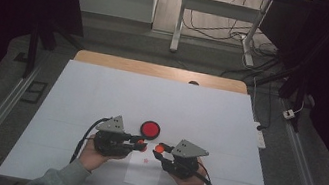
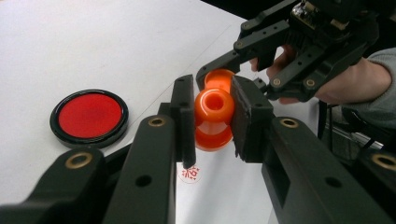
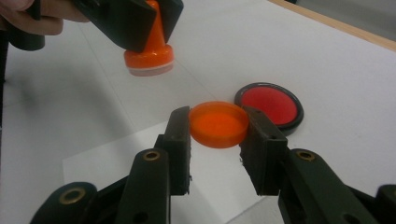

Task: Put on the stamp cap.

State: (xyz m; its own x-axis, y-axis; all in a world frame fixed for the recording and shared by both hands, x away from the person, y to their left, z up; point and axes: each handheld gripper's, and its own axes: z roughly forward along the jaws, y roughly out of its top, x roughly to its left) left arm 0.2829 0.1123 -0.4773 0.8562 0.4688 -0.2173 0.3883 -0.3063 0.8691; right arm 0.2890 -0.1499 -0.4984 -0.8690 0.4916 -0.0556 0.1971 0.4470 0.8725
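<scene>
Left gripper (image 2: 212, 116) has its fingers pinching the orange stamp (image 2: 214, 119) by its handle, held up above the bench (image 1: 101, 97), stamping face down. Right gripper (image 3: 217, 140) pinches the stamp's orange cap (image 3: 218, 124) by its rim, just beside the stamp, the two a small gap apart. Below them lies a white paper sheet (image 1: 144, 173) with one red imprint (image 2: 190, 174). The round red ink pad (image 1: 150, 129) sits just beyond, nothing between it and the grippers.
</scene>
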